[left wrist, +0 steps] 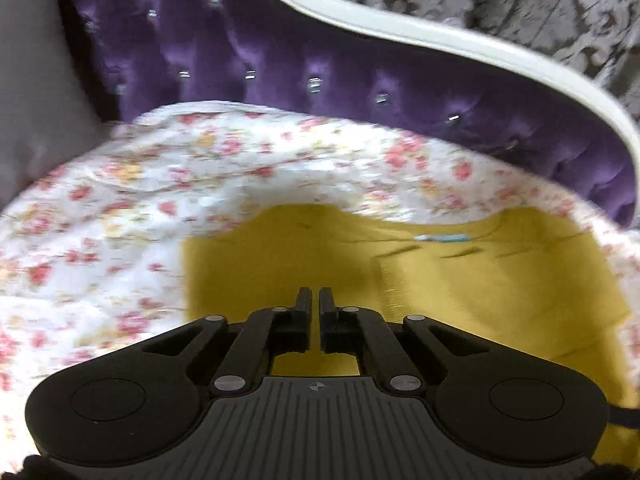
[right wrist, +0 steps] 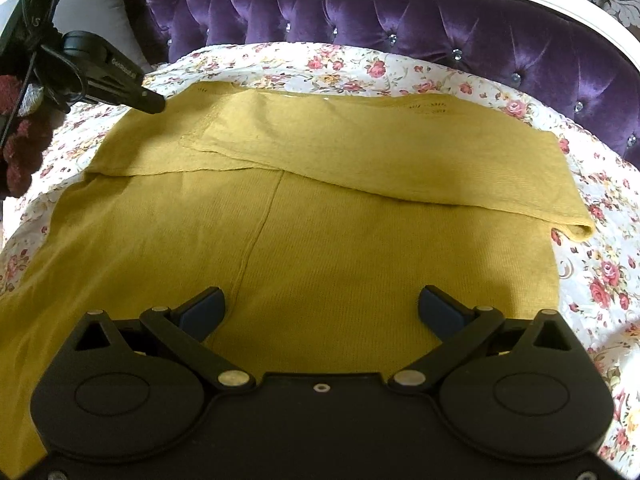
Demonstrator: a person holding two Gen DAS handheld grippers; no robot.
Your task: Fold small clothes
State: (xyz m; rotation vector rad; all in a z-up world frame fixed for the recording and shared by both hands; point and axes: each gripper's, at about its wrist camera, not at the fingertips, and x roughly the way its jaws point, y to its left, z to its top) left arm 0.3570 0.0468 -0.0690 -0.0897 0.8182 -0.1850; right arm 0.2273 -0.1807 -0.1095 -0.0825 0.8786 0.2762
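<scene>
Your right gripper (right wrist: 320, 306) hovers, jaws wide apart, over the mustard knit garment (right wrist: 320, 240) lying flat on the floral bedsheet (right wrist: 360, 66); your left gripper (left wrist: 315, 300), jaws nearly together, holds nothing above its far-left corner.

floral bedsheet (right wrist: 400, 68) | purple tufted headboard (right wrist: 400, 20) w/ white trim (left wrist: 400, 30) | patterned wallpaper (left wrist: 560, 12)

A mustard-yellow garment (right wrist: 320, 232) lies on a white bedsheet (right wrist: 600, 280) printed with pink and red roses. The tufted headboard (right wrist: 400, 20) is deep purple with a white frame. Both tools are black.
</scene>
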